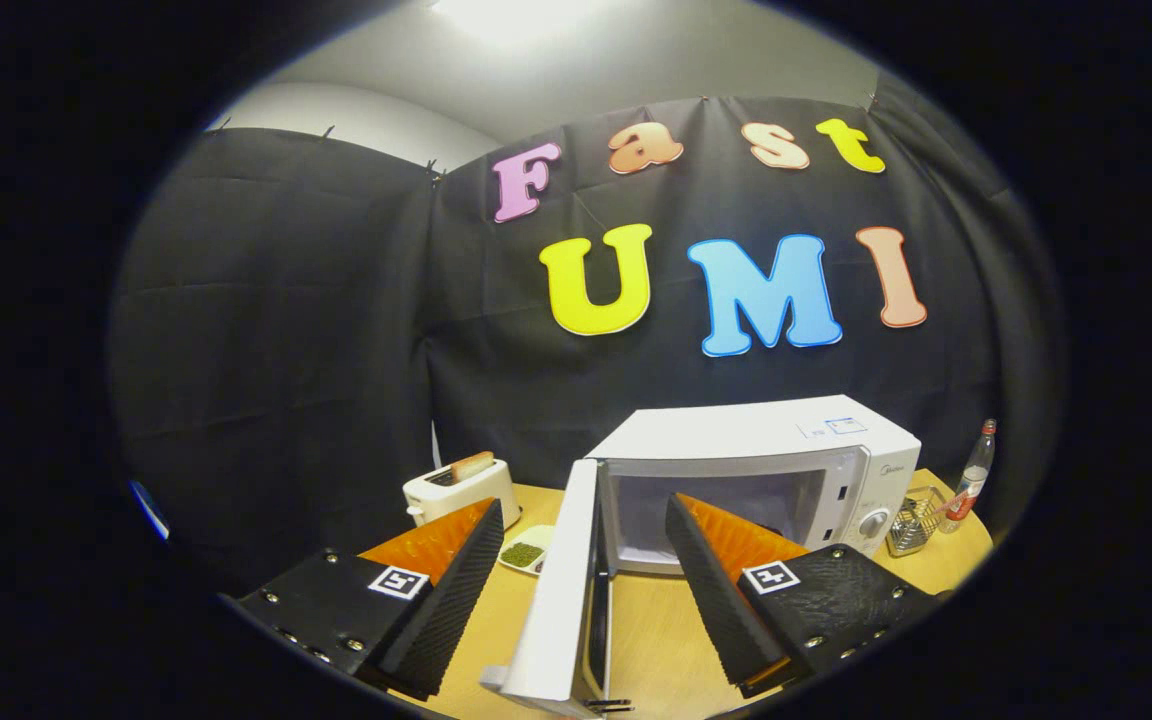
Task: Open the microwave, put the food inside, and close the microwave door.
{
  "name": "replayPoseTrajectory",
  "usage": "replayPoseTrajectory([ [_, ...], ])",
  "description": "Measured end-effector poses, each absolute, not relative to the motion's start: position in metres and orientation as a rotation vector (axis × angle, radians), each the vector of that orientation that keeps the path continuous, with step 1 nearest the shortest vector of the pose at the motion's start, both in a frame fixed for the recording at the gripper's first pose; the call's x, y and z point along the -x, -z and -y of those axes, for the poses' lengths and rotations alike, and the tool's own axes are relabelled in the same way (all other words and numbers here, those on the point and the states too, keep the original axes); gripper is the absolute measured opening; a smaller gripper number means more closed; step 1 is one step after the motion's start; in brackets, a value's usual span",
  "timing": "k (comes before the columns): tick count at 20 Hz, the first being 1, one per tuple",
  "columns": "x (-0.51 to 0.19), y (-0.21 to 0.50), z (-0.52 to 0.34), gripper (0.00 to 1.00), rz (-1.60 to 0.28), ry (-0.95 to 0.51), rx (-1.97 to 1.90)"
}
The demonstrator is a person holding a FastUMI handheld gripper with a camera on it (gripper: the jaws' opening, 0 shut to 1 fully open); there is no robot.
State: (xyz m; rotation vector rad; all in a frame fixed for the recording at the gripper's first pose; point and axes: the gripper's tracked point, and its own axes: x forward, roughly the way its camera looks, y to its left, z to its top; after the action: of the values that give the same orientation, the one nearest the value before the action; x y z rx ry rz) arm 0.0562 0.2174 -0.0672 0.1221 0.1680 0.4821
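My gripper was spread wide and held nothing, and the swung-out door of the microwave stood edge-on between my two fingers. The white oven sat just beyond them with its cavity open. The food, a small plate of green stuff, lay just past my left finger, near the toaster.

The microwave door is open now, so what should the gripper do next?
Probably swing left toward the plate of food by the toaster. The door stands wide open between the spread fingers, the microwave looks empty, and the gripper holds nothing.
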Motion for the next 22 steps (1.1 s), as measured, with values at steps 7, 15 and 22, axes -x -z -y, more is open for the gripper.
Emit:
replayPoseTrajectory([
  [7, 0.004, 0.066, -0.267, 0.74, -0.170, -0.613, -0.108],
  [15, 0.037, 0.128, -0.304, 0.07, -0.316, -0.701, -0.085],
  [22, 0.015, 0.159, -0.273, 0.02, -0.386, -0.644, -0.071],
])
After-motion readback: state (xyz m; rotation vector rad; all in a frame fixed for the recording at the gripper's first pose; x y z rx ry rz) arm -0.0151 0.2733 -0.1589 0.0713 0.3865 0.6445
